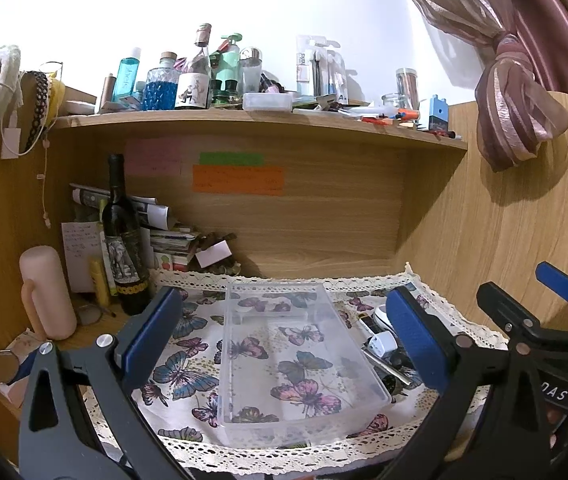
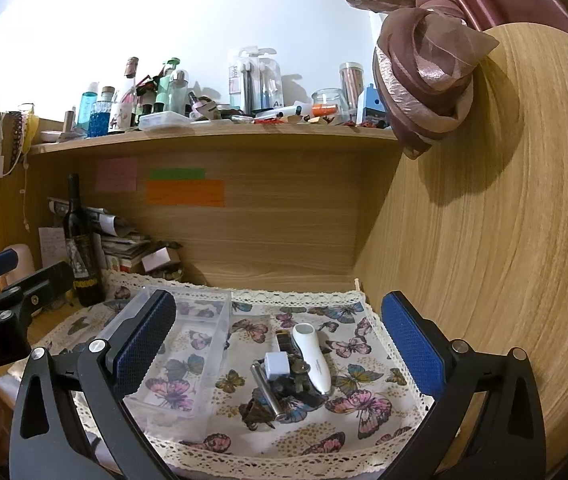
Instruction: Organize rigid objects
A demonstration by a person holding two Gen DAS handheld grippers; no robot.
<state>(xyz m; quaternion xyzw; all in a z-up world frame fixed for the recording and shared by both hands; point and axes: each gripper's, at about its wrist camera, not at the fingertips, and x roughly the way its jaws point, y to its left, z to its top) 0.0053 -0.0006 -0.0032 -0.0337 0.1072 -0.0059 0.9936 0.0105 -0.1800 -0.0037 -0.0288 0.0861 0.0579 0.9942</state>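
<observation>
Left claw [image 1: 284, 344]: blue-padded fingers spread wide apart, holding nothing, hovering above the clear rectangular plastic tray [image 1: 240, 360]. Right claw [image 2: 280, 352]: fingers likewise wide apart and empty, hovering over a small heap of rigid objects.

Tray lies empty on the butterfly-print cloth with lace trim [image 2: 364, 404], toward the cloth's left half, long side running from near edge to far edge.

Heap sits just right of the tray, on the cloth's right half: a white elongated handheld plastic device [image 2: 311, 356], a small white cube-shaped plug [image 2: 276, 364], a silver metal cylinder [image 2: 266, 390], and dark metal bits including a brass-coloured key [image 2: 300, 368], all touching or overlapping. Exact kinds of the dark pieces cannot be told.

Cloth covers the wooden worktop [image 1: 84, 340]. At the worktop's far left corner: a dark wine bottle [image 1: 122, 240], upright, beside a stack of papers [image 1: 164, 236]. A pale pink cylinder [image 1: 46, 292] stands at the left edge.
</observation>
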